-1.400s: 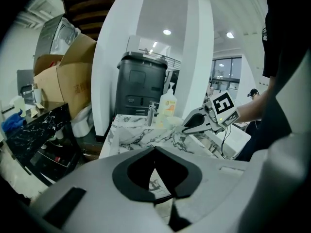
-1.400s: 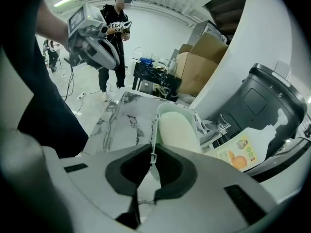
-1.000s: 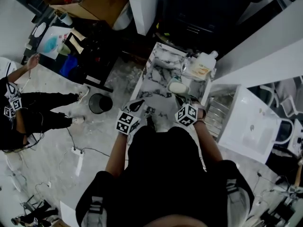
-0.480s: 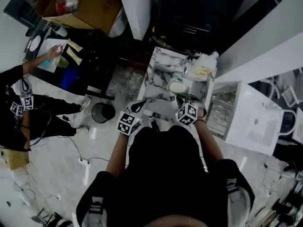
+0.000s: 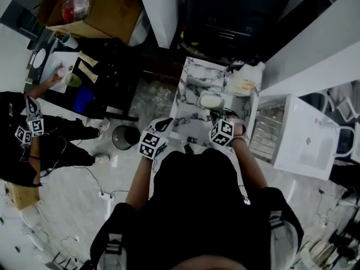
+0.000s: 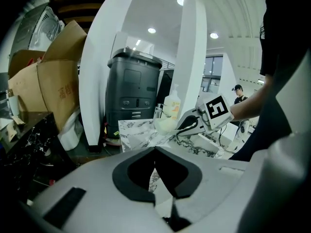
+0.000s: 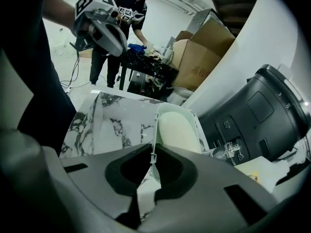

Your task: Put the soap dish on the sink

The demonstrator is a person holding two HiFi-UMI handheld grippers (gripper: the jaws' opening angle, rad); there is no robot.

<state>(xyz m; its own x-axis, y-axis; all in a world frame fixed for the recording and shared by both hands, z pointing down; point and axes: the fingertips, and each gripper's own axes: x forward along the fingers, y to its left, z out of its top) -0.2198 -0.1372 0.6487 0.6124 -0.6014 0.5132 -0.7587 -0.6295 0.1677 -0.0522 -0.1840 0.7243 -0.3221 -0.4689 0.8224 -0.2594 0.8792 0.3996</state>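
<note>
Head view by head view, the pale green oval plastic soap dish [image 5: 211, 100] was found barely shifted over the white grey-veined marble sink top [image 5: 190, 88], its rim clamped by the right gripper [image 7: 154, 152], the left gripper [image 6: 155, 149] closed empty, so release was judged pending.

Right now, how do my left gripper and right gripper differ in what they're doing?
The right gripper has its jaws closed on the thin side wall of the soap dish; the left gripper has its jaws together on nothing. In the head view the right gripper reaches over the marble top to the dish, while the left gripper sits at that top's near left edge. Both are shut.
</note>
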